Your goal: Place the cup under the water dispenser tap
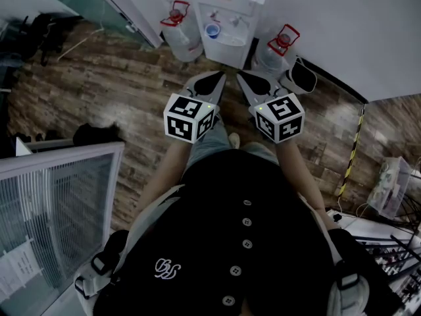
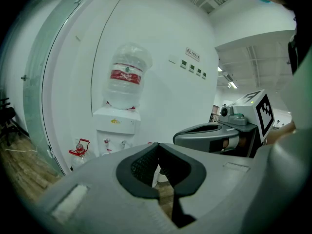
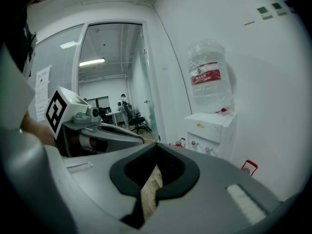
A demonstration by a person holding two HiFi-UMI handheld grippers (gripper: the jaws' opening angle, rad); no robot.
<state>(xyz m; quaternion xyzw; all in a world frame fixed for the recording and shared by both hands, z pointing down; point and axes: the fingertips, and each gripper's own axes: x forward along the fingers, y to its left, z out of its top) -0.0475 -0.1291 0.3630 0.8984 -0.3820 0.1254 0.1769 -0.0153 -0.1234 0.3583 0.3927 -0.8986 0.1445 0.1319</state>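
Note:
A white water dispenser (image 1: 227,18) stands against the wall ahead, with a small blue cup (image 1: 212,30) in its recess, on the left side below the taps. My left gripper (image 1: 214,81) and right gripper (image 1: 247,81) hang side by side a short way in front of it, both shut and holding nothing. In the left gripper view the dispenser (image 2: 117,126) carries a large clear bottle (image 2: 126,77), and my own left gripper (image 2: 158,152) covers the cup. In the right gripper view the same dispenser (image 3: 209,130) shows to the right of the right gripper (image 3: 157,152).
Two spare water bottles with red handles (image 1: 179,31) (image 1: 276,48) stand on the wood floor on either side of the dispenser. A black bin (image 1: 302,76) sits at the right. A glass partition (image 1: 99,5) runs at the left, and a white rack (image 1: 52,203) stands near me.

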